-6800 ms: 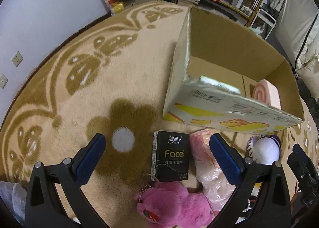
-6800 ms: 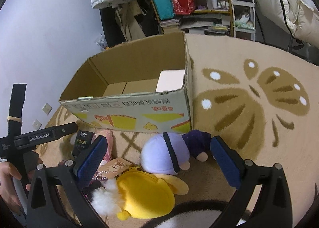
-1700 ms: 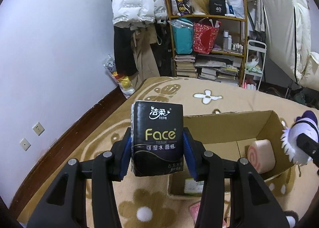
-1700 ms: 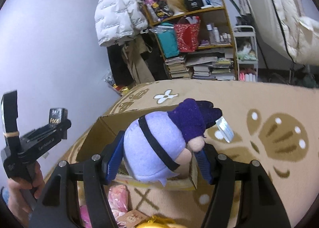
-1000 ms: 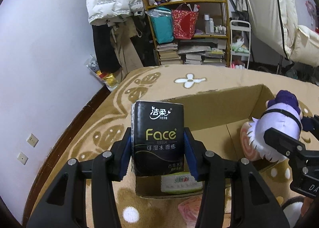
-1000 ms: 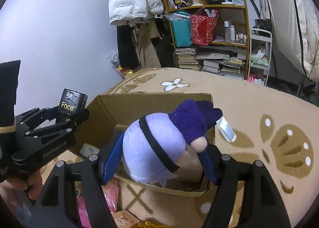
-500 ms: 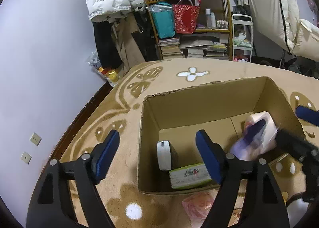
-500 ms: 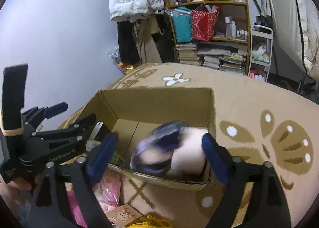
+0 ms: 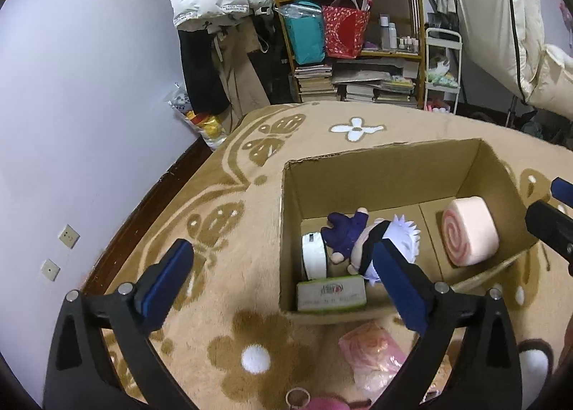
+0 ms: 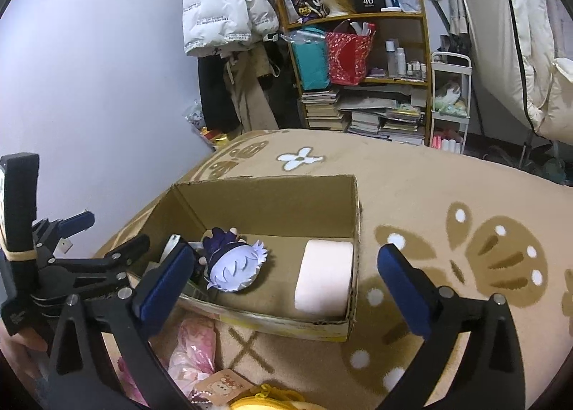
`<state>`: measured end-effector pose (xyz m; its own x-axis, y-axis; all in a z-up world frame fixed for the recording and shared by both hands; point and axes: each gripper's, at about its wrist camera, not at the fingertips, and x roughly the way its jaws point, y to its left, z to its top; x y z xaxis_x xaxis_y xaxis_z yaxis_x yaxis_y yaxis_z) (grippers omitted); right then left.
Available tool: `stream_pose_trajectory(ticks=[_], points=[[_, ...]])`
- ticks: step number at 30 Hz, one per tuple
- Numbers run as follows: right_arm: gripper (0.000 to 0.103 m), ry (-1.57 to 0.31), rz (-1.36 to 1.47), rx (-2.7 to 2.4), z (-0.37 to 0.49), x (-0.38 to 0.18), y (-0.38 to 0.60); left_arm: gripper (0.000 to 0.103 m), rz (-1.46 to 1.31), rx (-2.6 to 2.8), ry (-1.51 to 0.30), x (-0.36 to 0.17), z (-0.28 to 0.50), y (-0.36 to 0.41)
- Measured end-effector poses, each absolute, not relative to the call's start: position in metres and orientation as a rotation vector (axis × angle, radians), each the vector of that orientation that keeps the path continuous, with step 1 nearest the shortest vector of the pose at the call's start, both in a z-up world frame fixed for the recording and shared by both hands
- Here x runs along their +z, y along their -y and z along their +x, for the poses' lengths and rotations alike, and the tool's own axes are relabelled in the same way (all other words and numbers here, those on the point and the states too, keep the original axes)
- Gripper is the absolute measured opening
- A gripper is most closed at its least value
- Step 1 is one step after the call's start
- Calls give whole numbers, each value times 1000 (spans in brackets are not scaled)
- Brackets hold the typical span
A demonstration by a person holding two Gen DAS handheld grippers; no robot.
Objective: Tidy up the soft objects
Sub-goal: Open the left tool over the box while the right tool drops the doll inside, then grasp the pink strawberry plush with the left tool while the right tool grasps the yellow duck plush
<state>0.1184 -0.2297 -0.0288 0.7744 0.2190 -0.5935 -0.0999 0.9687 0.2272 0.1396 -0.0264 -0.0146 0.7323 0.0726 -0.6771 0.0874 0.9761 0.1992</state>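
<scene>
Left wrist view: both my left tongs [image 9: 283,282] and right tongs [image 10: 286,284] gape wide and empty above the cardboard box [image 9: 379,166], the purple plush doll [image 9: 361,241] lying inside.

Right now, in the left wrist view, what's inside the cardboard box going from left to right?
White tissue pack → purple plush doll → pink swirl roll cushion. A green-and-white pack lies in the near corner, below the first two, so it has no clear place in the order.

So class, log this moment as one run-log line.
left gripper: open | right gripper: open | purple plush: in cardboard box
</scene>
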Motion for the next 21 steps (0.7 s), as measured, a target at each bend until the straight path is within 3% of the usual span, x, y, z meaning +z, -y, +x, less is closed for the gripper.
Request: stream_pose_trajectory(ticks=[9,21], points=[[103,-634,219,166,97,-4,230,103,192,10,-801,3,118,3],[103,-633,217,167,64,11,217,103,149,-81,-936,-12,80,-2]])
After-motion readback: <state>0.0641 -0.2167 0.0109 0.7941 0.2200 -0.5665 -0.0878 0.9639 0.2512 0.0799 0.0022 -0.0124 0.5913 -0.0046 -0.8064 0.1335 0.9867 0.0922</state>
